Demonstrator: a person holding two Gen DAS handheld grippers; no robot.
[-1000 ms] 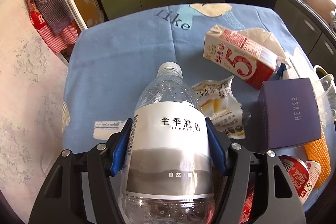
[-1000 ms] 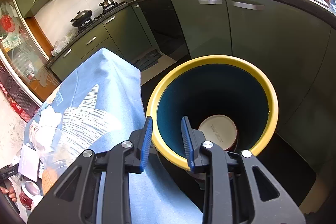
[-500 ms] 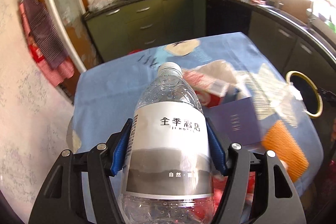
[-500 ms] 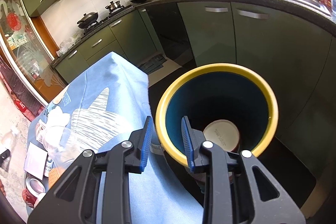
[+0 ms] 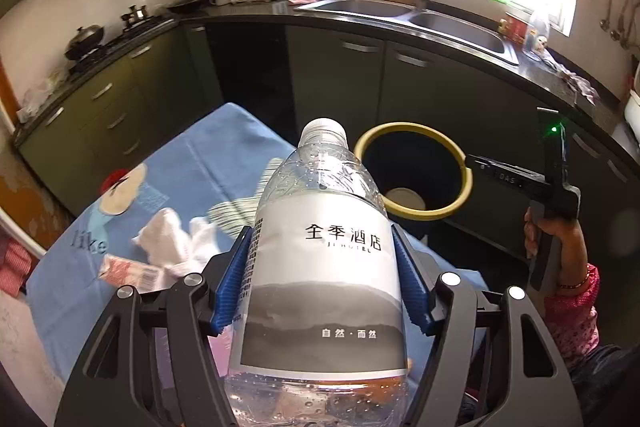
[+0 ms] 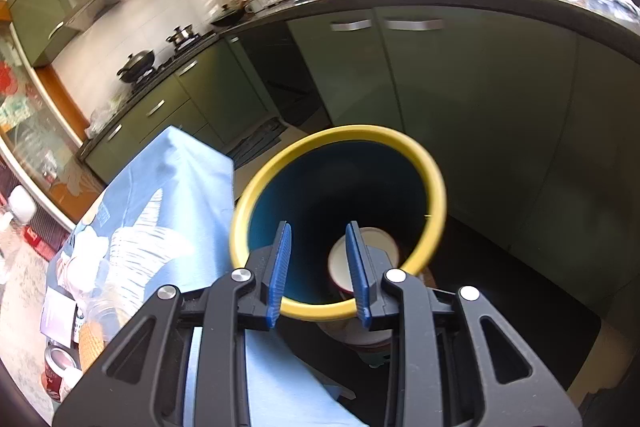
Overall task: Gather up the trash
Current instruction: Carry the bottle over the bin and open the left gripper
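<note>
Left gripper (image 5: 324,291) fingers pinch the bottle (image 5: 320,267); carry it over the bin (image 5: 412,215) mouth before releasing. Right gripper (image 6: 320,267) fingers stand narrowly apart, empty

Home kitchen: sink (image 5: 436,23), stove (image 6: 160,65), cabinets (image 6: 440,75).

The left gripper (image 5: 324,279) clamps a clear plastic bottle (image 5: 324,267) by its white and grey label, blue pads pressed on both sides, white cap pointing toward twelve o'clock. Just past the cap, at about one o'clock, stands a dark bin with a yellow rim (image 5: 416,215), a pale round thing lying at its bottom. At nine o'clock the blue-clothed surface (image 5: 192,171) carries crumpled white tissue (image 5: 176,243) and a red-and-white carton (image 5: 128,271). At three o'clock a hand (image 5: 560,239) in a pink sleeve grips a black handle.
</note>
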